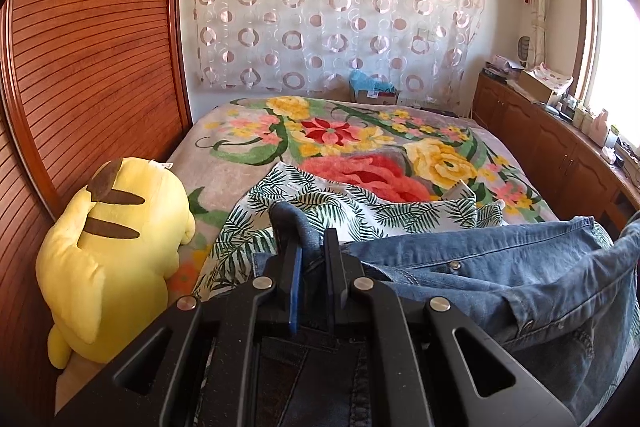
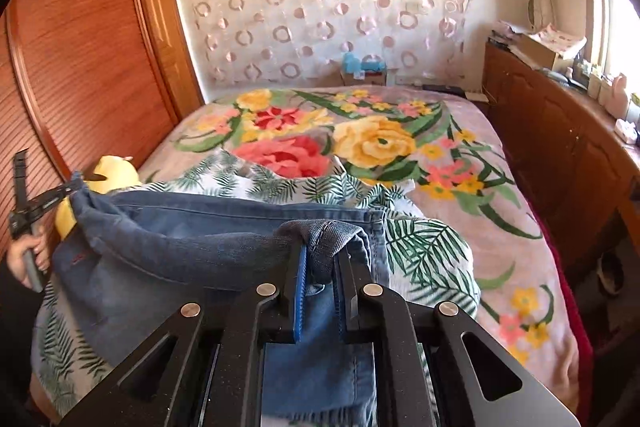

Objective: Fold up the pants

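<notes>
Both grippers, left gripper (image 1: pixel 310 247) and right gripper (image 2: pixel 324 259), pinch the jeans (image 2: pixel 192 247); yellow plush (image 1: pixel 116 239) at nine o'clock, leaf-print cloth (image 2: pixel 428 247) beneath.

I'm pinching dark denim fold of jeans (image 1: pixel 500 267) between left gripper (image 1: pixel 310 247) fingers; yellow plush (image 1: pixel 116 239) sitting left of fingers.

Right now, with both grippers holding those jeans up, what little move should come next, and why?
Probably carry both ends forward together and lay the jeans flat on the leaf-print cloth. The left gripper and right gripper each pinch a bunched denim edge, and the fabric sags between them, so it needs spreading before any fold.
</notes>
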Available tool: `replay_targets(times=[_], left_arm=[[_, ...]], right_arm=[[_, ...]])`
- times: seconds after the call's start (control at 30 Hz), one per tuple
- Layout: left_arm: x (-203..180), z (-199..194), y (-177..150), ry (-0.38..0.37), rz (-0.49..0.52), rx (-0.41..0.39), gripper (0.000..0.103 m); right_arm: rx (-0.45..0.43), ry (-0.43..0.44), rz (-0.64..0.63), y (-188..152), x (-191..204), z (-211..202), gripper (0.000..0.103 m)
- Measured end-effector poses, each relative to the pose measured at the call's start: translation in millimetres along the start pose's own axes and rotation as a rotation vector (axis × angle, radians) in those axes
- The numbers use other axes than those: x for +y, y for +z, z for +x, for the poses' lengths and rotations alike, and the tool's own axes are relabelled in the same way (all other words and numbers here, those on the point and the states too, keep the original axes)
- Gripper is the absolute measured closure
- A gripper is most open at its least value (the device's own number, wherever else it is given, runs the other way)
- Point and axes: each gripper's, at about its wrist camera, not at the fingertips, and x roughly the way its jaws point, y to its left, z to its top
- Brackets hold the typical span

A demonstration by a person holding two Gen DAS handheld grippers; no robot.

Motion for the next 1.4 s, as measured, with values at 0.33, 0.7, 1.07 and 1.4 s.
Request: replay_targets(times=[0.33, 0.7, 1.07, 1.4], left_arm=[[6.9, 9.5, 8.2, -0.004, -0.01, 0.009, 0.093], [3.6, 1.7, 4.7, 0.003, 0.014, 0.025, 0.051], [-9.3, -25.0, -8.7, -0.052, 0.042, 0.013, 0.021], [-35.0, -34.0, -29.2, -0.117, 0.088, 0.042, 0.021]], right_arm=[[0.023, -0.012, 0.011, 31.1, 17.1, 43.4, 0.092], [0.083, -0.041, 0.006, 35.6, 15.2, 82.1, 0.092], [0.072, -0.043, 0.024, 37.3, 12.2, 81.5, 0.092], [0.053, -0.1, -0.017, 28.8, 20.6, 67.4, 0.054]])
